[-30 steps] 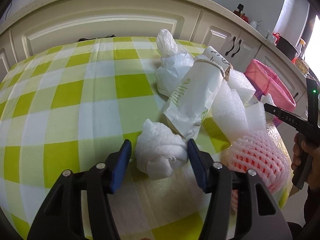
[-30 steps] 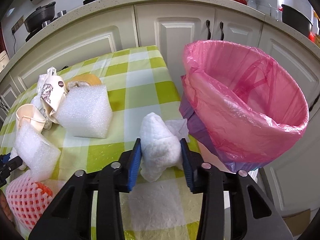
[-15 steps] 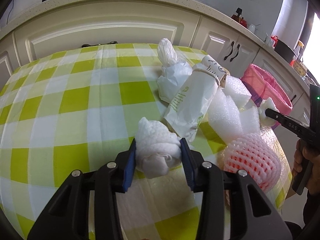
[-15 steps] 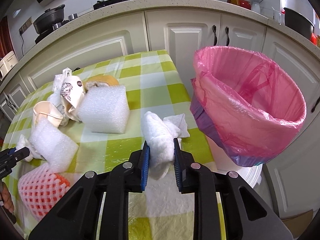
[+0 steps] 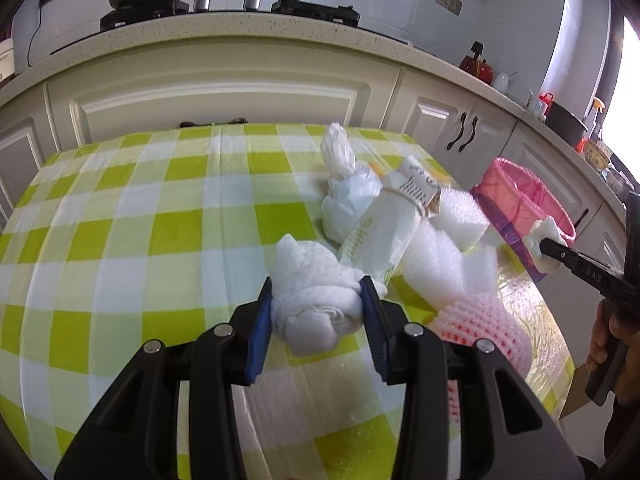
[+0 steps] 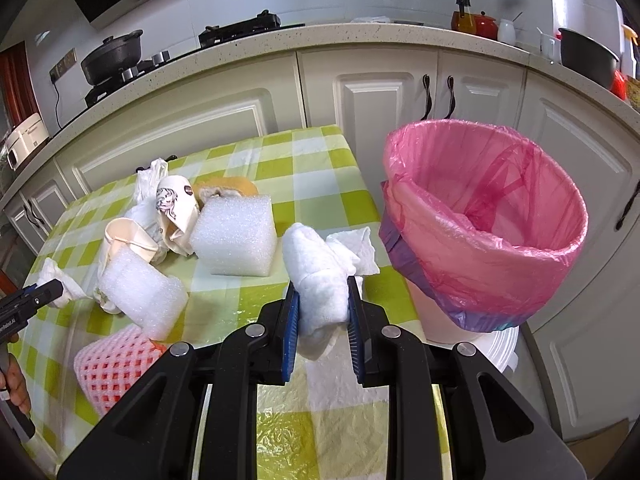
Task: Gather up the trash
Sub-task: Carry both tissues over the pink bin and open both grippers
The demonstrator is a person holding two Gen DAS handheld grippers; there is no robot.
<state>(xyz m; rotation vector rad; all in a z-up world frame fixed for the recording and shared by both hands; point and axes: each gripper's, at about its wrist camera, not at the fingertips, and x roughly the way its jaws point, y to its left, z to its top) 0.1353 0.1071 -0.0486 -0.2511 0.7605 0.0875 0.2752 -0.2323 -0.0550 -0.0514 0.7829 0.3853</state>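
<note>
Both hand-held grippers are clamping a wad of white tissue each, above the checked surface.

In the left wrist view, the left hand-held gripper [image 5: 318, 312] is squeezing a crumpled tissue wad [image 5: 316, 296] between its blue pads, the jaws closed down to the wad's width, over the green-checked surface [image 5: 120, 240]. Just beyond are lying a paper bag [image 5: 384, 236], a knotted plastic bag [image 5: 344, 184], foam blocks [image 5: 444, 268] and a pink fruit net [image 5: 484, 328]. In the right wrist view, the right hand-held gripper [image 6: 322, 316] is pinching a second tissue wad [image 6: 320, 276] with its jaws drawn narrow, at the surface's edge, just beside the pink-lined trash bin [image 6: 492, 216] standing to the right. A foam cube [image 6: 236, 236] is sitting to the left.
</note>
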